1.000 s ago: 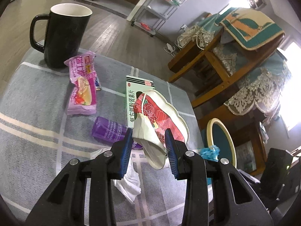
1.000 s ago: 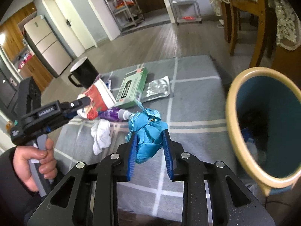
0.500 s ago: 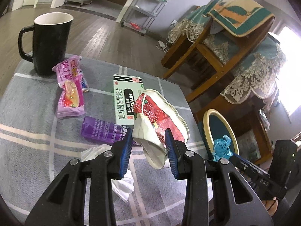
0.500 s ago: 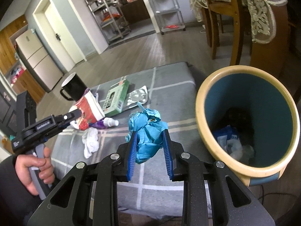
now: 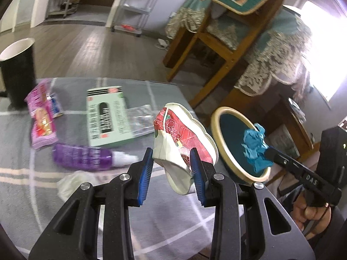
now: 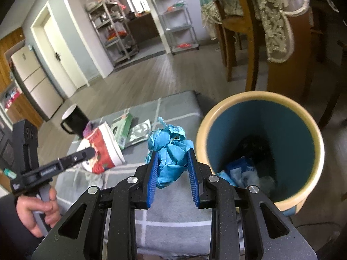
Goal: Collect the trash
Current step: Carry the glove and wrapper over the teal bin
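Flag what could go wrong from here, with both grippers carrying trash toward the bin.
The crumpled blue paper in the right gripper hangs beside the bin rim, not over the opening; released now, it would likely land on the grey cloth. The left gripper pinches only the squashed paper cup at one end, so it may slip. Both grippers converge on one bin and may collide.

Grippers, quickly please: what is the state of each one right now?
Left gripper: closed on a crushed red-and-white paper cup.
Right gripper: closed on a crumpled blue paper wad.
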